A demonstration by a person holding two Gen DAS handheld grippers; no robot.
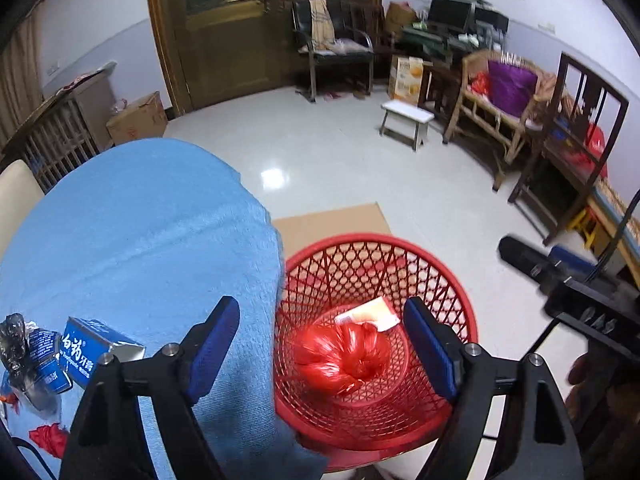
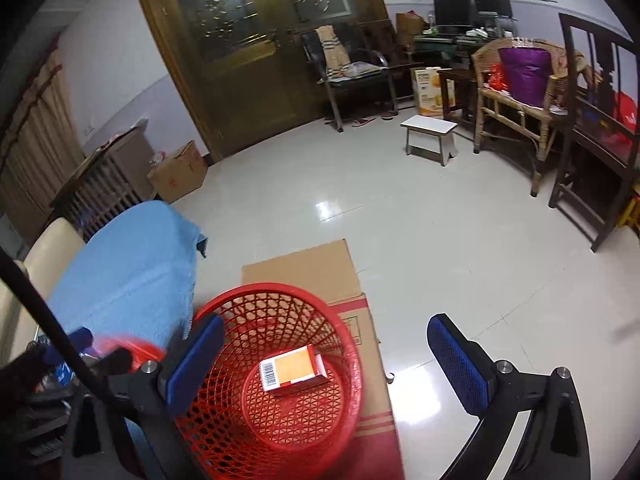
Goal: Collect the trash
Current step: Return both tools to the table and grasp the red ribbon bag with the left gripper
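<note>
A red mesh basket [image 1: 460,320] stands on the floor beside a table covered in a blue cloth [image 1: 140,232]. In the left wrist view a crumpled red plastic bag [image 1: 342,354] and an orange-and-white box [image 1: 370,314] lie in it. My left gripper [image 1: 324,348] is open and empty above the basket. A blue toothpaste box [image 1: 94,346], crumpled clear plastic [image 1: 16,344] and a red scrap [image 1: 50,438] lie on the cloth. In the right wrist view only the box [image 2: 294,372] shows in the basket [image 2: 224,320]. My right gripper [image 2: 324,364] is open and empty above it.
Flat cardboard [image 2: 316,272] lies on the floor under the basket. A white stool [image 2: 430,136], wicker chair [image 2: 516,112], dark wooden chairs [image 1: 576,152], cardboard boxes [image 1: 138,120] and a wooden door [image 2: 248,52] ring the tiled floor [image 2: 440,240].
</note>
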